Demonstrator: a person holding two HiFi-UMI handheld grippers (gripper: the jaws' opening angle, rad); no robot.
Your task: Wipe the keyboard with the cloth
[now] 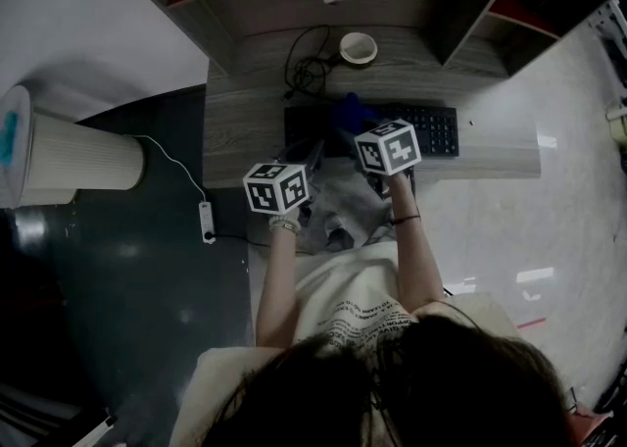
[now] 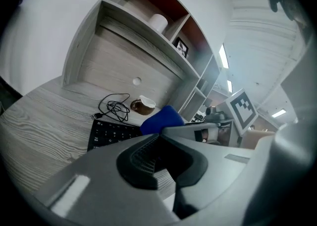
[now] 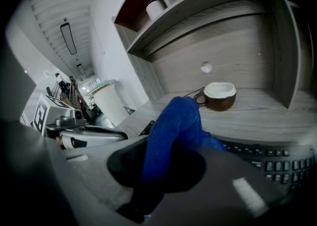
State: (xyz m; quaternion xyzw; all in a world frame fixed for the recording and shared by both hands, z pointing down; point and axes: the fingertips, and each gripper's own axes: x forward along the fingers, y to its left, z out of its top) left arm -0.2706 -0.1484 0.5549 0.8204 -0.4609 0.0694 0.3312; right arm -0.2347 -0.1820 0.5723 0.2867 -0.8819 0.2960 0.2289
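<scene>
Cloth (image 3: 173, 121), blue, is sitting clamped between the jaws of the right gripper (image 3: 166, 145), its free end bulging out past the tips. Left gripper (image 2: 159, 138) is hovering just beside it, nearer the person, jaws drawn together on nothing. The cloth is hanging over the left part of the keyboard (image 1: 431, 129); contact with the keys is not clear. Judging: the wipe is starting or under way. The next move is calling for light pressure on the keys and a sweep along the rows toward the right end. Farther back on the desk (image 1: 490, 156), a coiled cable (image 1: 309, 68) and a brown cup (image 1: 358, 47) are sitting.
</scene>
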